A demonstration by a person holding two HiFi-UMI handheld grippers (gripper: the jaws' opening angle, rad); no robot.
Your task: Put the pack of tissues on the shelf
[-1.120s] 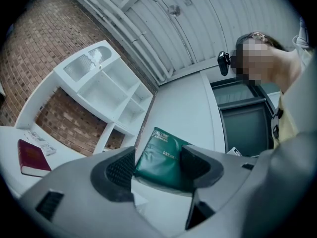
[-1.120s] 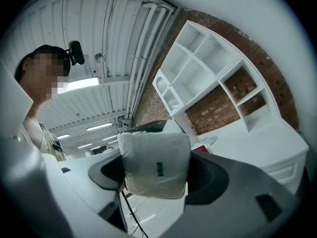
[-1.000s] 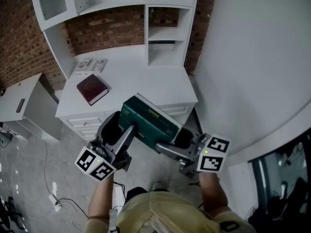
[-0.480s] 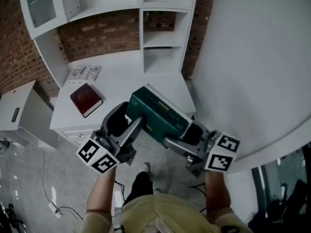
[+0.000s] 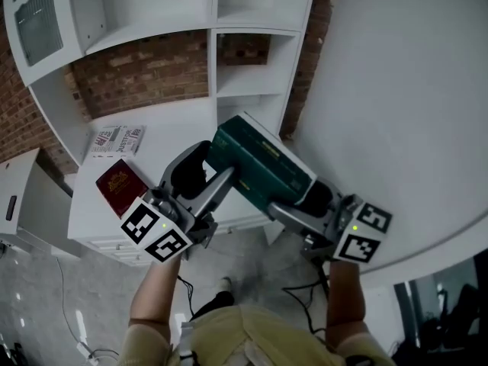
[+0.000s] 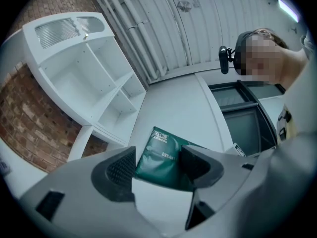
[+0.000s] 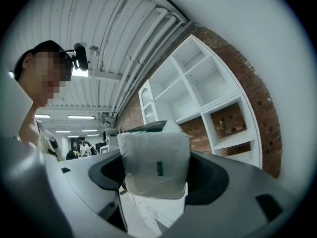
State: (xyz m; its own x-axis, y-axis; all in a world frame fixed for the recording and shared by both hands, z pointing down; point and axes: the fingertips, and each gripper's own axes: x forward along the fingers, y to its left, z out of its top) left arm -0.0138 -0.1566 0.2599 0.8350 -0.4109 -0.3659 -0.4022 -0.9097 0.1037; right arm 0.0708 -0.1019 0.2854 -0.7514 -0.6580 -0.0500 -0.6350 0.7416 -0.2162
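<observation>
A dark green pack of tissues (image 5: 263, 166) hangs in the air in front of the white shelf unit (image 5: 252, 59), over the desk's right front corner. My left gripper (image 5: 217, 166) is shut on its near left end, and my right gripper (image 5: 301, 204) is shut on its near right end. In the left gripper view the green pack (image 6: 161, 157) sits between the pads of the left gripper (image 6: 158, 155). In the right gripper view the pack's pale plastic-wrapped end (image 7: 156, 165) fills the wide gap of the right gripper (image 7: 156, 170), with open shelf compartments (image 7: 198, 83) behind it.
On the white desk top (image 5: 168, 124) lie a dark red book (image 5: 118, 189) and a printed booklet (image 5: 114, 139). A white wall (image 5: 396, 90) stands close on the right. Brick wall shows behind the shelves. A low grey cabinet (image 5: 15, 204) stands at far left.
Both grippers have carried the pack upward and forward, from in front of the desk drawers to above the desk edge, nearer the shelf compartments. Both grips are unchanged.
</observation>
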